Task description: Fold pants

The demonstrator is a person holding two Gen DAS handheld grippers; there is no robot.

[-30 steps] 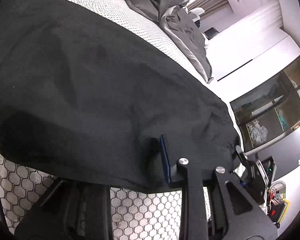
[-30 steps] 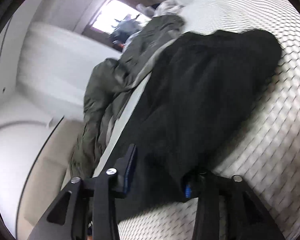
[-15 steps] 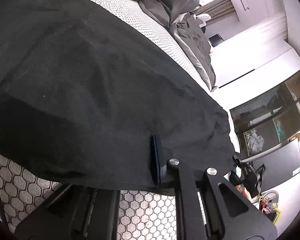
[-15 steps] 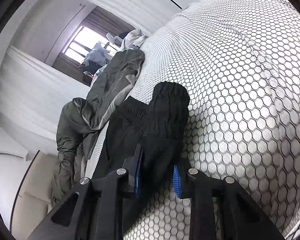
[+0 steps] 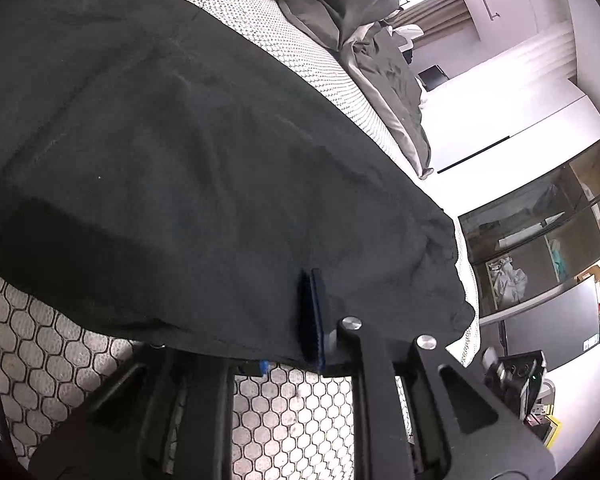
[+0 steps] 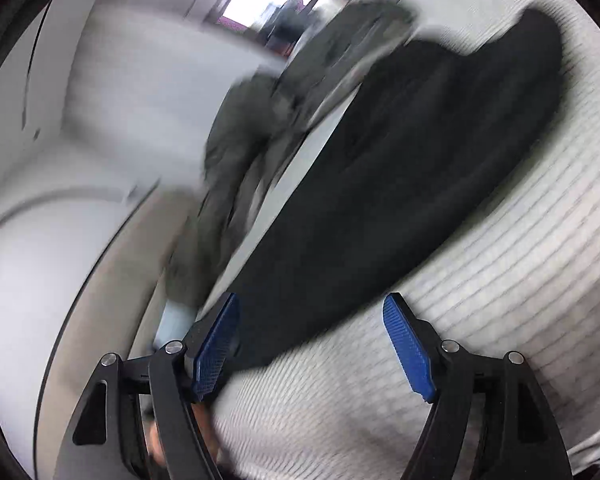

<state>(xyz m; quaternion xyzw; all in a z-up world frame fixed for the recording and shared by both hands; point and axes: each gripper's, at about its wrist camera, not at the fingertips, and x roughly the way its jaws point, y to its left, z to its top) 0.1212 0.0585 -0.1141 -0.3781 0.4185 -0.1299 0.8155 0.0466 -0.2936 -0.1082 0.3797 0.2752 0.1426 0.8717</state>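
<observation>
Black pants point(image 5: 180, 152) lie spread over the bed and fill most of the left wrist view. My left gripper point(image 5: 310, 320) is shut on their near edge; one blue pad point(image 5: 316, 312) shows against the cloth and the other finger is hidden under it. In the blurred right wrist view the pants point(image 6: 400, 160) stretch away across the bed. My right gripper point(image 6: 312, 304) is open and its jaws are opening. The cloth's near end lies by the left pad point(image 6: 216, 344), and neither pad presses on it.
The bed has a white cover with a honeycomb pattern point(image 5: 300, 408). A crumpled grey duvet point(image 5: 380, 60) lies along its far side, also seen as the grey duvet point(image 6: 260, 128). A dark monitor point(image 5: 552, 328) and glass-fronted shelves point(image 5: 540, 232) stand beyond the bed's edge.
My right gripper, shut on the pants' bunched end half a second ago, has let go, spread wide and swung back. The left gripper keeps its hold and has hardly moved.
</observation>
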